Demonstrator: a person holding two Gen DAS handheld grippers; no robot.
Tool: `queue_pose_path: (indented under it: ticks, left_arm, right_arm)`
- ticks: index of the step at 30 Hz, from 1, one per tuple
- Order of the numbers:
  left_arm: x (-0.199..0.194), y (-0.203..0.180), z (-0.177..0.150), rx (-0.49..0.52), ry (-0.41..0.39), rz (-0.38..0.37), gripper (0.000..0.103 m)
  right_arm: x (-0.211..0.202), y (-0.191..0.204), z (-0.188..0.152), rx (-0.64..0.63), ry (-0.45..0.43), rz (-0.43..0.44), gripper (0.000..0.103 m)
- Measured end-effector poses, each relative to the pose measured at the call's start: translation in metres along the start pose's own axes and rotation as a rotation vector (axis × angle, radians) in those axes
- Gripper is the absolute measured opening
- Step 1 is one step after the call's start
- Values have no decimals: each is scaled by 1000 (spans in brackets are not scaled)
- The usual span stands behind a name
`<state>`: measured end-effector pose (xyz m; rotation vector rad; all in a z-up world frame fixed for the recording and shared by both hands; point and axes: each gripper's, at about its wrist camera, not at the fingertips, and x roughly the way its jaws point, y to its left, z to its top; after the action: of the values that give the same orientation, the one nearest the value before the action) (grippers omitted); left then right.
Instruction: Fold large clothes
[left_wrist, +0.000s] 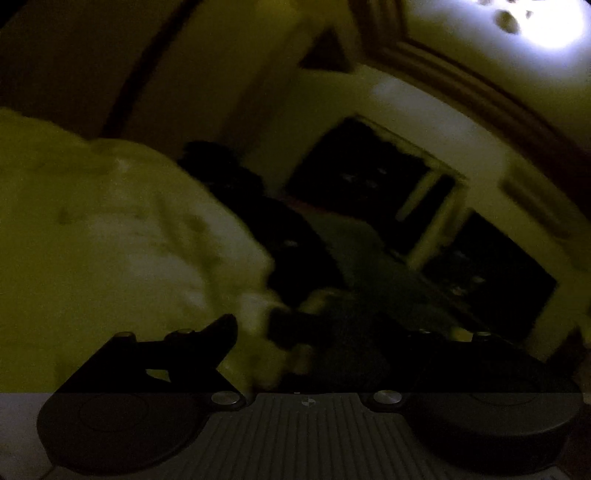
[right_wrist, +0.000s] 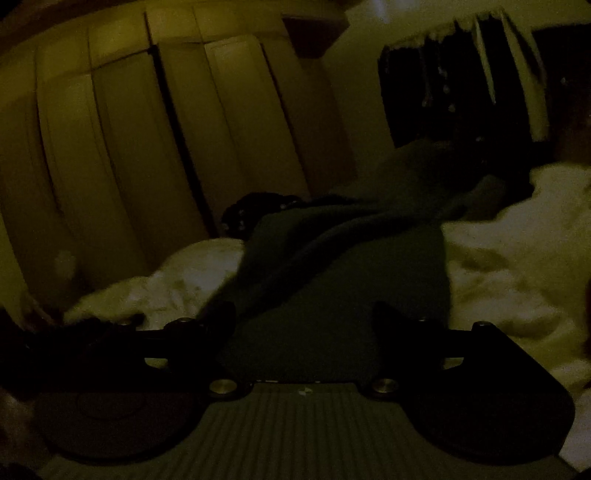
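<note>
Both tools stand with jaws wide and hold nothing. Right gripper hangs low over the dark green garment, which lies between its spread fingers without the pads pressing it; I judge a fold was just laid down and the cloth let go. Left gripper is also wide open, its right finger lost in the dark, near the same garment's edge. The garment rests on a pale bedsheet, which gives a broad flat place for folding. Farther away a black item sits, and behind it wardrobe doors.
</note>
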<state>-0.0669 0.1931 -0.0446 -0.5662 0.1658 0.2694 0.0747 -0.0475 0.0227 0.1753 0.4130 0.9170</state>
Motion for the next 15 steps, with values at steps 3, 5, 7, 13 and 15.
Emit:
queue_pose_path:
  ticks: [3, 5, 7, 13, 15]
  left_arm:
    - [3, -19, -4, 61, 60, -49, 103]
    - [7, -27, -9, 78, 111, -105, 103]
    - [10, -33, -14, 97, 150, -147, 103]
    - [17, -42, -30, 178, 243, -138, 103]
    - [18, -41, -34, 192, 259, -124, 95]
  right_arm:
    - [-6, -4, -5, 2, -5, -8, 84]
    - [-9, -8, -6, 22, -5, -18, 84]
    - [-10, -12, -7, 38, 1, -37, 85]
    - [-13, -42, -17, 170, 70, -85, 86]
    - [-14, -55, -22, 255, 85, -46, 86]
